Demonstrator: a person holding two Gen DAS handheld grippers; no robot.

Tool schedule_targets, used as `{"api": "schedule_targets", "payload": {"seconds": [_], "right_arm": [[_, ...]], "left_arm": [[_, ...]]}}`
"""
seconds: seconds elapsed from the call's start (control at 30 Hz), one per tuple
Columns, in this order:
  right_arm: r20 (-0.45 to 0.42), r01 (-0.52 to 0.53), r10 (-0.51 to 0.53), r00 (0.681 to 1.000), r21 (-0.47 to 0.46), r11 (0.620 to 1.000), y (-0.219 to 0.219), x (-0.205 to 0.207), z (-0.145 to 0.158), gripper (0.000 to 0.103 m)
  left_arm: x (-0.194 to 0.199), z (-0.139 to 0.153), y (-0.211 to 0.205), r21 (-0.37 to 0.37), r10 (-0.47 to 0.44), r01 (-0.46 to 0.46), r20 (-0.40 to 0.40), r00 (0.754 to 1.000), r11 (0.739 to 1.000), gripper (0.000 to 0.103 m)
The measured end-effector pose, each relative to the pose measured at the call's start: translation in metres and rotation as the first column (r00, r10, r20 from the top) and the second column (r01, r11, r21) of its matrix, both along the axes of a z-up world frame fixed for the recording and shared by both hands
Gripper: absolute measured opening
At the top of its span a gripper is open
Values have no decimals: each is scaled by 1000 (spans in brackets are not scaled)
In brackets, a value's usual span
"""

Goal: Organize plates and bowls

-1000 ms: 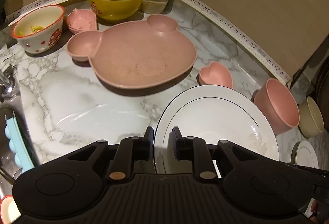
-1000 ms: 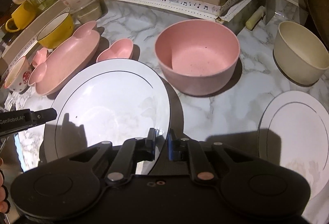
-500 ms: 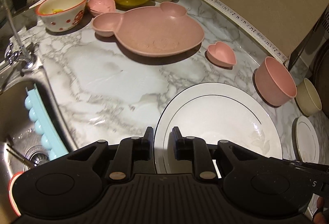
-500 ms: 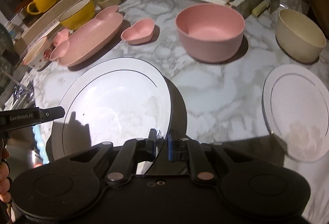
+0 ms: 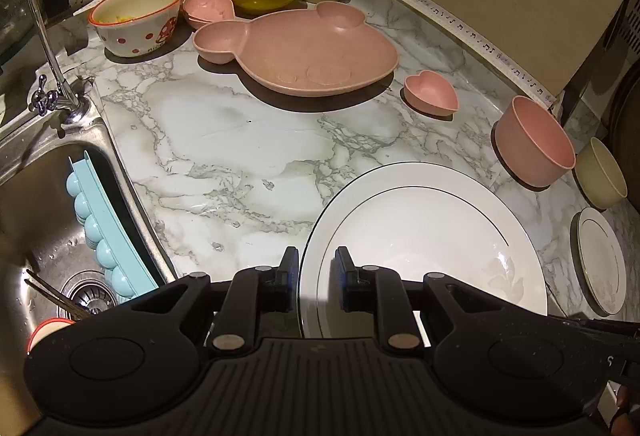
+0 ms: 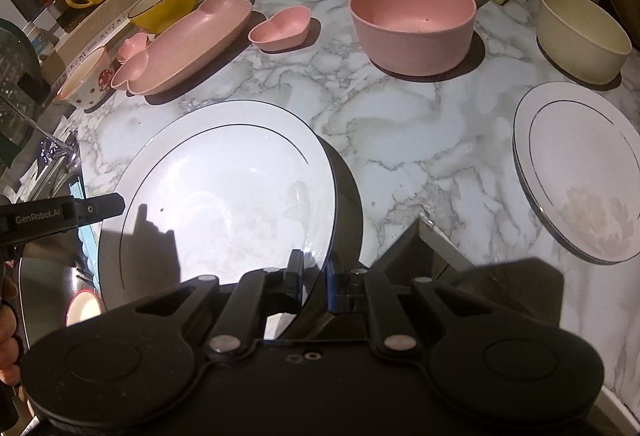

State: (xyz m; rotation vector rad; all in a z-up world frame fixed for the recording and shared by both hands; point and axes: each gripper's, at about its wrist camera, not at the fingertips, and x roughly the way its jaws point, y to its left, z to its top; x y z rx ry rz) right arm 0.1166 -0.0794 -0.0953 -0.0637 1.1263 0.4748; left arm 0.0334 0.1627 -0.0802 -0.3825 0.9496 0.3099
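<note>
Left wrist: my left gripper (image 5: 316,278) pinches the big white plate's (image 5: 432,232) rim, plate apparently raised above the marble counter (image 5: 240,139). Right wrist: my right gripper (image 6: 314,278) clamps the opposite rim, beside the small white plate (image 6: 580,167).

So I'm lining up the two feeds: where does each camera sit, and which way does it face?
Left wrist: behind the left gripper, facing sink and counter; gripper body shows.
Right wrist: behind the right gripper, facing the counter; the left gripper and a hand show.
Shared: both clamp the large white plate.
</note>
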Motion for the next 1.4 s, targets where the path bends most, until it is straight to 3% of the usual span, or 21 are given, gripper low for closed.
{"api": "schedule_targets", "payload": {"seconds": [0.6,1.07,1.17,1.3,1.4], "right_arm": [[11,2,-3,1000,15,1000,0,6,2,11],[107,5,-11,994,56,998,-14,-9,34,14],[130,15,-24,991,73,997,-19,-13,43,16],[154,41,-55,987,93,995,-27,-17,54,19],[176,62,-81,981,111,992,-36,-20,62,20]], "left_arm": [[-6,3,-3,33,21,-21,7,1000,999,18],[-19,43,-26,106,-58,47,103,993,993,20],[-19,51,-35,107,-91,77,130,987,991,29],[-20,60,-45,118,-121,102,163,979,988,51],[-19,67,-53,121,-148,128,181,972,984,52]]}}
